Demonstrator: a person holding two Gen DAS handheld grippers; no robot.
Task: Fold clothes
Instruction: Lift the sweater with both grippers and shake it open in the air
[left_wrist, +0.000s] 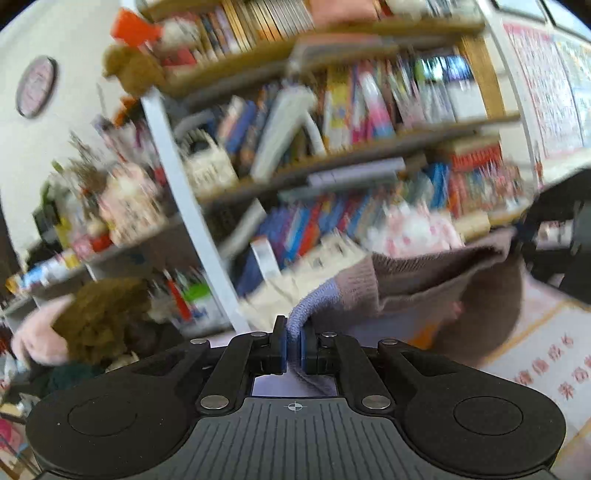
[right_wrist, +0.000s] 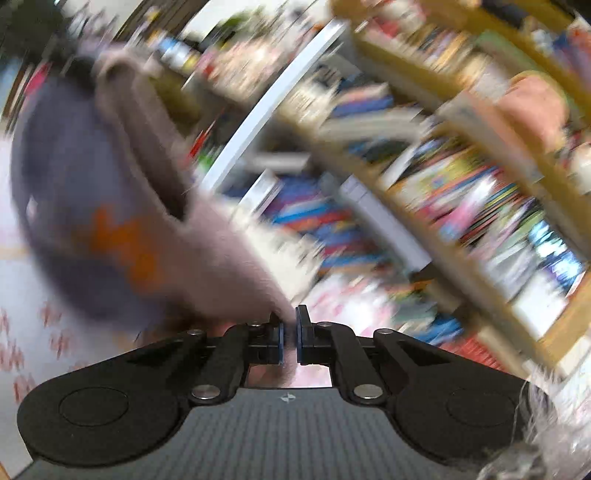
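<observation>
Left wrist view: the left gripper (left_wrist: 293, 341) is seen at 6 o'clock, its two black fingers with blue pads drawn together and clamped on the lavender ribbed cuff of a knitted sweater (left_wrist: 436, 284). From that pinch the sweater is stretched toward 3 o'clock, mauve-brown and hanging in a sagging fold, lifted clear of a pale mat printed with red characters (left_wrist: 535, 365) at 4 o'clock. A bookshelf (left_wrist: 332, 147) packed with colourful books is spread from 12 to 2 o'clock, blurred and tilted. A brown plush toy (left_wrist: 99, 314) is seen at 8 o'clock, and a round wall plaque (left_wrist: 36, 86) at 10 o'clock.

Right wrist view: the right gripper (right_wrist: 290, 341) is shown at 6 o'clock, its fingers closed on a mauve edge of the same sweater (right_wrist: 122, 206). The garment is swept up toward 10 o'clock, where a darker grey-blue panel with an orange patch is made out. Heavy motion blur is spread over everything. The bookshelf (right_wrist: 461, 184) is smeared diagonally from 12 to 4 o'clock, and the mat (right_wrist: 26, 325) is glimpsed at 8 o'clock.
</observation>
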